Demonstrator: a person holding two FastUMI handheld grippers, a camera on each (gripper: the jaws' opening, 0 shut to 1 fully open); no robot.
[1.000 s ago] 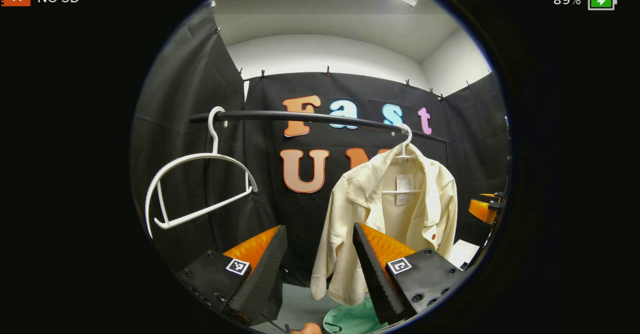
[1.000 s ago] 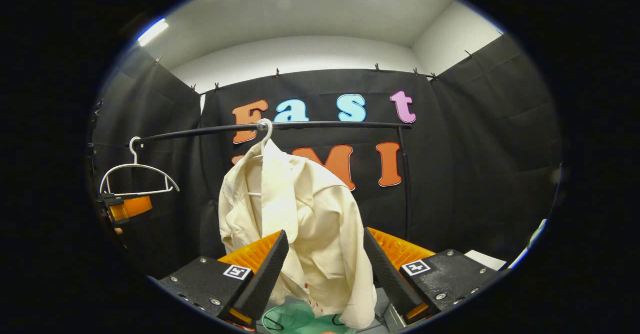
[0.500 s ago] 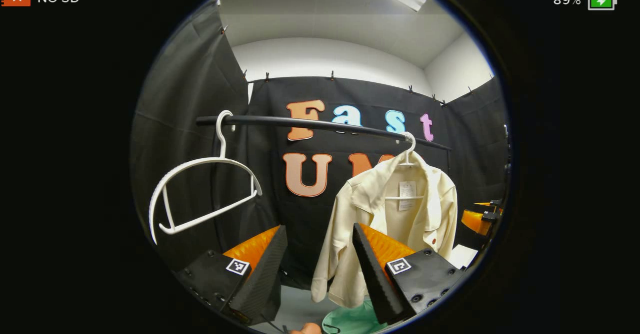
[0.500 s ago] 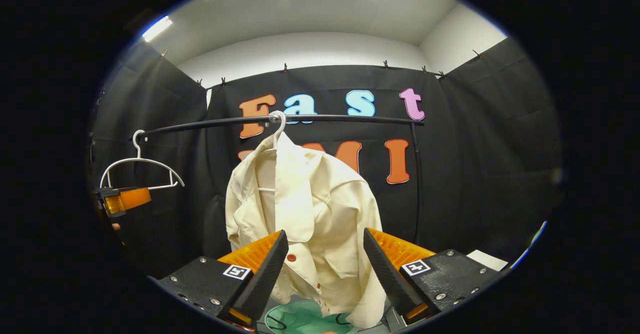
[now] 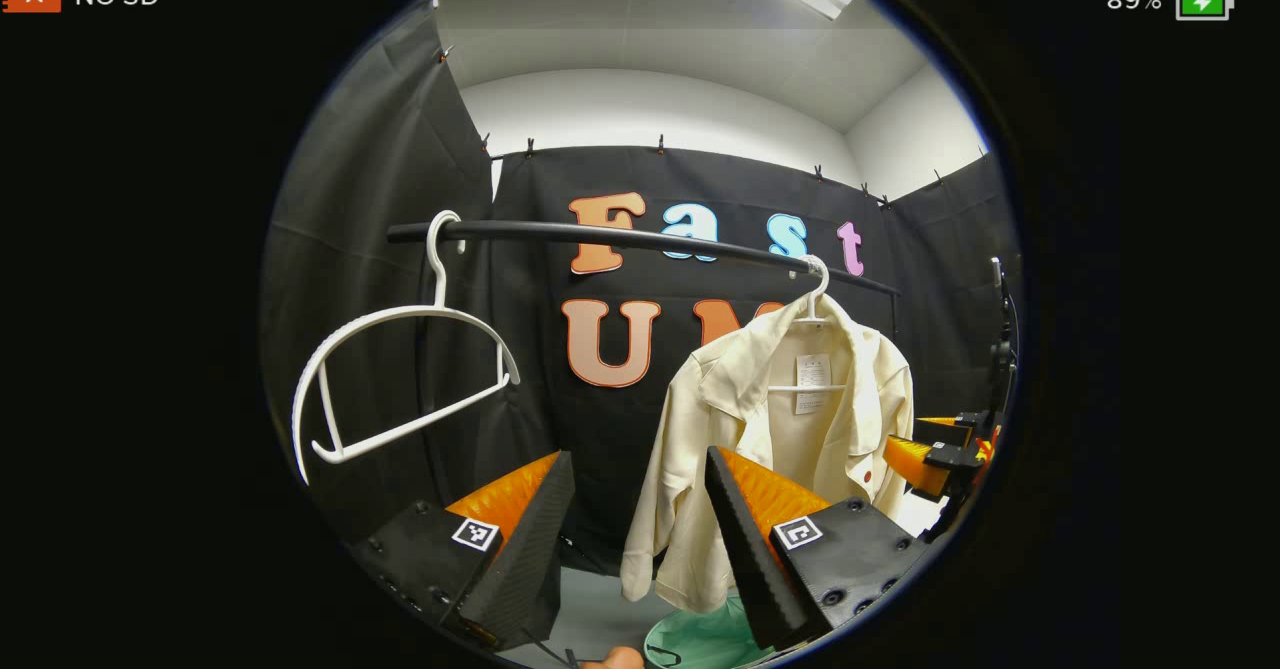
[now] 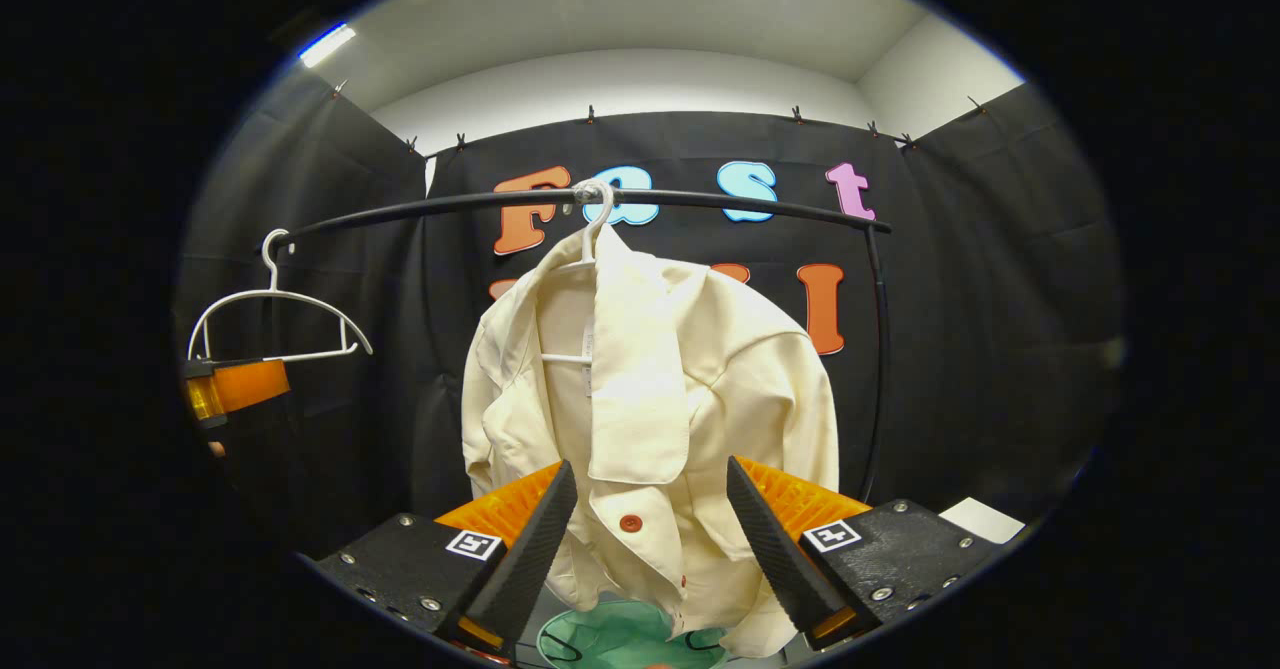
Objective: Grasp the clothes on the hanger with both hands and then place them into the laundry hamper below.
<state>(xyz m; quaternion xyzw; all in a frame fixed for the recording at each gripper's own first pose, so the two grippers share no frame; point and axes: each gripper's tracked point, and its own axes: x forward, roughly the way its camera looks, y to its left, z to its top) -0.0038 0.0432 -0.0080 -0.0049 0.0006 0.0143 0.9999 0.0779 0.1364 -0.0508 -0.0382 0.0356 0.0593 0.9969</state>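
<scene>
Shirt: hanging from a white hanger on the black rail; long axis running top to bottom, collar up, hem pointing down at the hamper; open front turning toward the left gripper view, where the neck label is showing
Hamper: sitting below the hem, green rim peeking between the fingers; likewise in the left gripper view
Spare hanger: dangling bare at the rail's left end, tilting
Left gripper: fingers spreading wide, pinching nothing, staying apart from the shirt
Right gripper: fingers gaping either side of the shirt's lower front, pressing on nothing; whether touching cloth, cannot tell
</scene>
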